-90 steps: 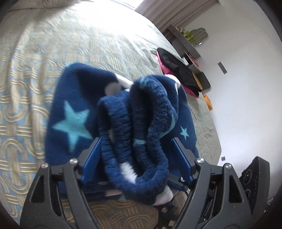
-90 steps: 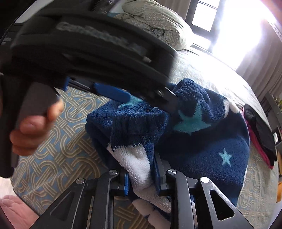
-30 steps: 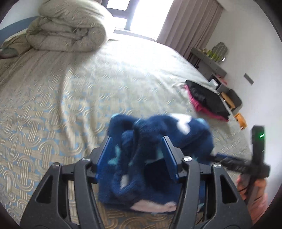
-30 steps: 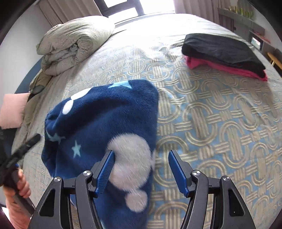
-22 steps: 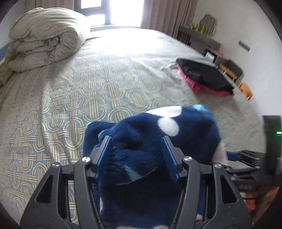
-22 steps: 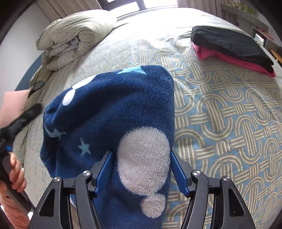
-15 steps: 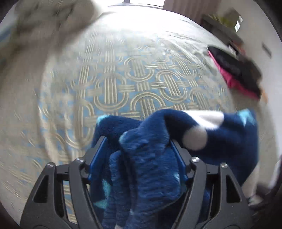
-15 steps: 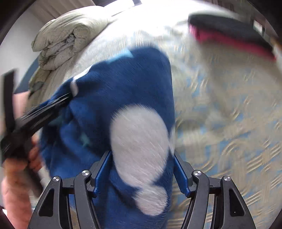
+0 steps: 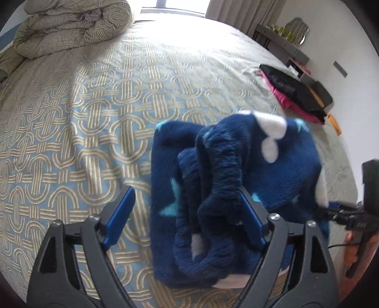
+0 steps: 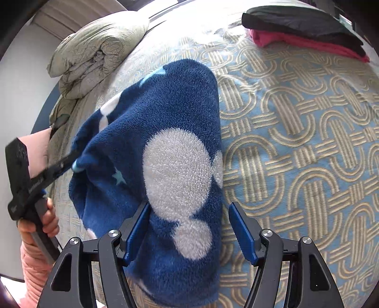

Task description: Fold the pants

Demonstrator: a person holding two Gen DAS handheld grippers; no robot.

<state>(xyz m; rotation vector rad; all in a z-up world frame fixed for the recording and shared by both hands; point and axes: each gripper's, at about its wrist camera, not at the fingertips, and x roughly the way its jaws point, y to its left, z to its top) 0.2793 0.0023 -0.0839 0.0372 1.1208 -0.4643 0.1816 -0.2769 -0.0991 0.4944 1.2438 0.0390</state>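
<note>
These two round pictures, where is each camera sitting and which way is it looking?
Left wrist: rides on the left gripper, looking along its open fingers at the blue fleece pants on the bed; the other handheld gripper shows at right.
Right wrist: rides on the right gripper, fingers open around the pants; the person's left hand shows.
Both share the pants, rolled duvet, black-and-pink clothes stack.

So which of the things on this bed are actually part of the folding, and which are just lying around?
Part of the job:
- blue fleece pants, bunched on the bedspread
- left gripper, jaws spread
- right gripper, jaws spread

Just lying about:
- rolled duvet at the far end
- black garment stacked on a pink garment
</note>
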